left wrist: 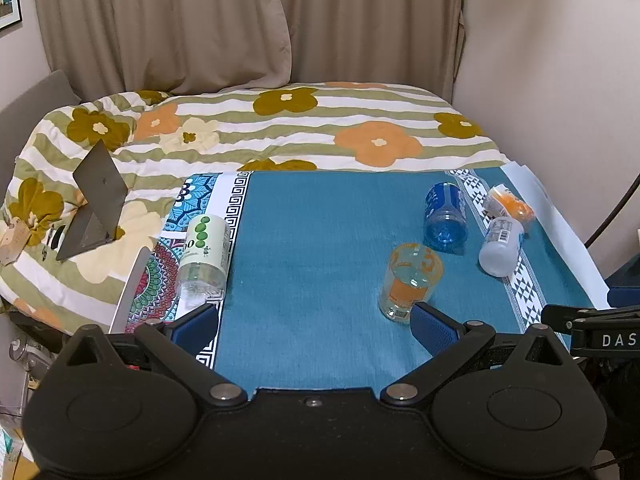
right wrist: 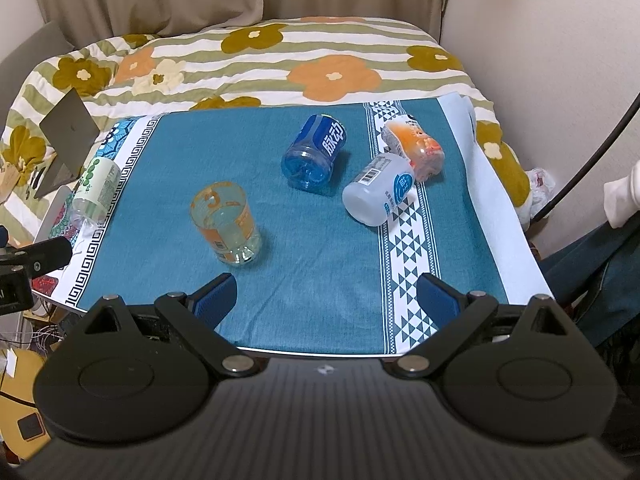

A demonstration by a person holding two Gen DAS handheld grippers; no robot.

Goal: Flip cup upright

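A clear cup with orange print (left wrist: 410,280) (right wrist: 226,224) stands upright on the teal cloth, mouth up. Other cut-bottle cups lie on their sides: a blue one (left wrist: 445,215) (right wrist: 314,152), a white one with a barcode (left wrist: 501,245) (right wrist: 378,188), an orange-and-clear one (left wrist: 508,203) (right wrist: 414,148) and a green-dotted one (left wrist: 204,254) (right wrist: 96,190) at the left. My left gripper (left wrist: 314,328) is open and empty, its right pad just in front of the upright cup. My right gripper (right wrist: 326,302) is open and empty near the table's front edge.
The teal cloth (left wrist: 312,240) (right wrist: 312,240) covers a small table with patterned borders. Behind it is a bed with a flowered quilt (left wrist: 280,128), with a grey open laptop (left wrist: 96,200) on it at the left. Curtains and walls stand beyond.
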